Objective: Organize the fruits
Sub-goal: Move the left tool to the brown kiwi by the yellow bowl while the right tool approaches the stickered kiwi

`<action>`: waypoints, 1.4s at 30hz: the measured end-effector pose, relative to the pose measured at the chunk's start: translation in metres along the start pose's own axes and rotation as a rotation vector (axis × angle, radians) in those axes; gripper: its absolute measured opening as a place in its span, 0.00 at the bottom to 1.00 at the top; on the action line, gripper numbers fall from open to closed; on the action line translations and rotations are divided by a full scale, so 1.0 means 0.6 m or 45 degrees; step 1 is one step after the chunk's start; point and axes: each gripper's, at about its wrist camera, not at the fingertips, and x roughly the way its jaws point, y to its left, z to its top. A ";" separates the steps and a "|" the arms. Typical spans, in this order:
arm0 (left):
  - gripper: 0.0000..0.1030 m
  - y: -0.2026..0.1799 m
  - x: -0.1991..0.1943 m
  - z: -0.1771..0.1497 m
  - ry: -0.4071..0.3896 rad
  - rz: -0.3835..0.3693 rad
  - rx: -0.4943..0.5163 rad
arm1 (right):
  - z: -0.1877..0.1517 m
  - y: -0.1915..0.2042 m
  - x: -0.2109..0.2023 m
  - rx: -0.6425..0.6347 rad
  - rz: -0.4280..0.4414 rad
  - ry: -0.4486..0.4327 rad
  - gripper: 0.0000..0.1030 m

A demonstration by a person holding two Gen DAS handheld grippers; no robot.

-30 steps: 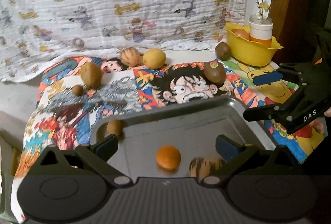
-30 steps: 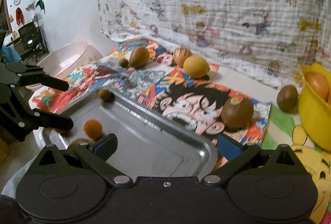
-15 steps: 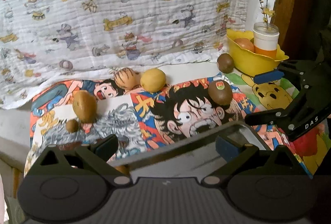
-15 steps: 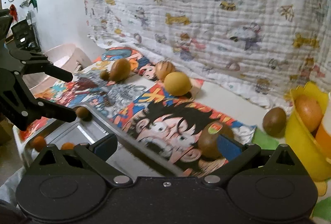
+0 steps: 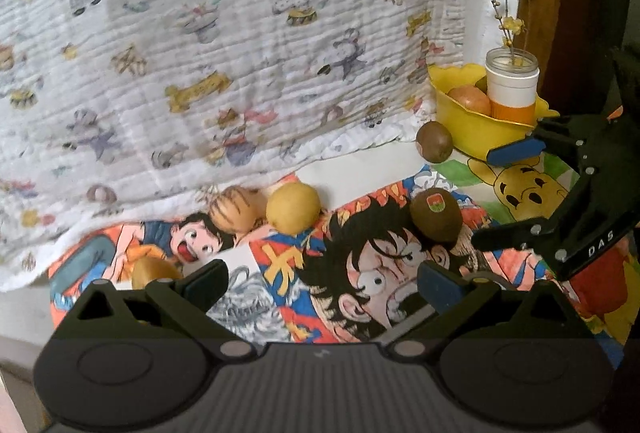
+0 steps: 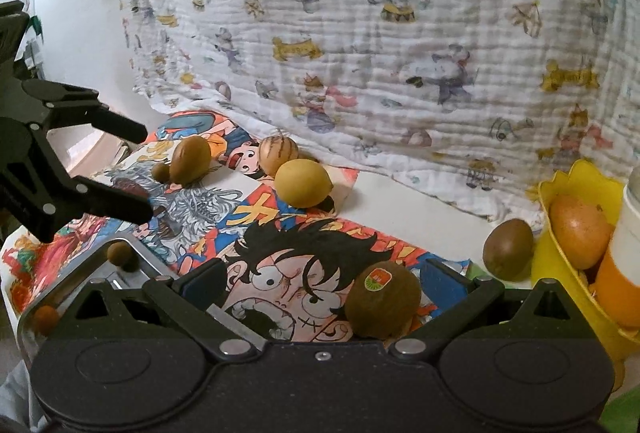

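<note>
A cartoon-print cloth (image 6: 280, 233) covers the table below a hanging quilted sheet (image 6: 400, 33), fruit scattered along its far edge, a stickered kiwi (image 6: 382, 303) before the right tongs (image 6: 320, 285), both tongs gaping empty, the metal tray (image 6: 96, 265) mostly hidden.

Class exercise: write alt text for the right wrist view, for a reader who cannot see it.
The open right gripper points at a stickered kiwi lying on a cartoon-print cloth. Farther back lie a lemon, a striped fruit and another kiwi beside a yellow bowl. The left gripper, also open, hangs at left above a metal tray.
</note>
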 end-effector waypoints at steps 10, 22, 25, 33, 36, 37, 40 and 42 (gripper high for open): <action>0.99 0.000 0.052 0.027 -0.017 -0.056 0.100 | -0.024 -0.017 0.029 0.077 -0.043 0.042 0.99; 0.99 -0.062 0.154 0.097 -0.066 -0.204 0.254 | -0.054 -0.025 0.055 0.191 -0.137 0.012 0.99; 0.99 -0.077 0.189 0.118 -0.060 -0.253 0.231 | -0.062 -0.013 0.065 0.163 -0.168 0.003 0.99; 0.99 -0.122 0.261 0.153 -0.019 -0.357 0.179 | -0.074 -0.004 0.076 0.129 -0.223 -0.025 0.98; 0.99 -0.140 0.272 0.158 -0.018 -0.383 0.199 | -0.076 -0.010 0.077 0.146 -0.226 -0.024 0.97; 0.99 -0.147 0.276 0.160 -0.017 -0.389 0.210 | -0.076 -0.012 0.077 0.150 -0.231 -0.023 0.97; 0.99 -0.164 0.291 0.166 -0.012 -0.400 0.228 | -0.076 -0.014 0.082 0.160 -0.232 -0.015 0.92; 0.99 -0.174 0.305 0.172 -0.003 -0.412 0.228 | -0.076 -0.014 0.086 0.159 -0.233 -0.017 0.90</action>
